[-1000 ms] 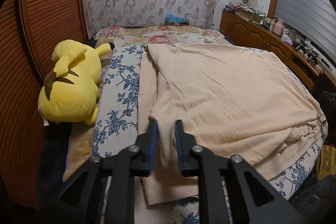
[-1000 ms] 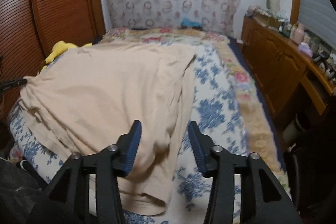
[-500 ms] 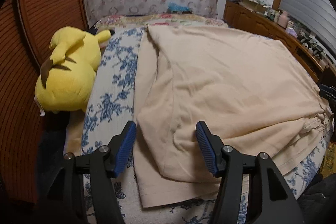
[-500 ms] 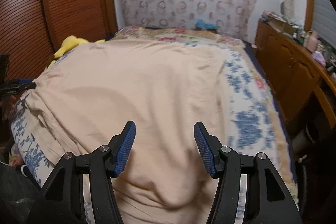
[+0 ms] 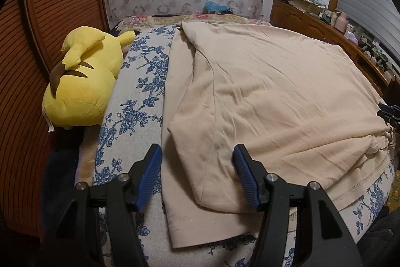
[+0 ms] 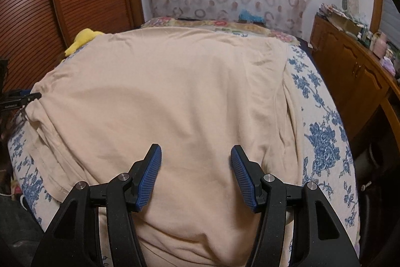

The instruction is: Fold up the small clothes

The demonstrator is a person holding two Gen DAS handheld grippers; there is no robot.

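A beige T-shirt (image 5: 275,91) lies spread on the bed, its left side folded in over the body. My left gripper (image 5: 197,152) hovers open above the near corner of that folded flap; the cloth lies flat between the blue pads (image 5: 147,174) without touching them. In the right wrist view the same shirt (image 6: 162,104) fills the middle, and my right gripper (image 6: 195,149) stands open over its near edge with nothing pinched. Each view catches the other gripper's black tip at its edge, the right gripper (image 5: 390,114) and the left gripper (image 6: 20,100).
A yellow plush toy (image 5: 82,81) lies at the bed's left side against a slatted wooden door (image 5: 37,41). The blue floral bedspread (image 5: 135,104) shows around the shirt. A wooden dresser (image 6: 350,71) with clutter on top runs along the right.
My left gripper let go of the fold it pinched, opened wide and sank a little; the flap now lies flat. My right gripper opened further and slid left over the shirt.
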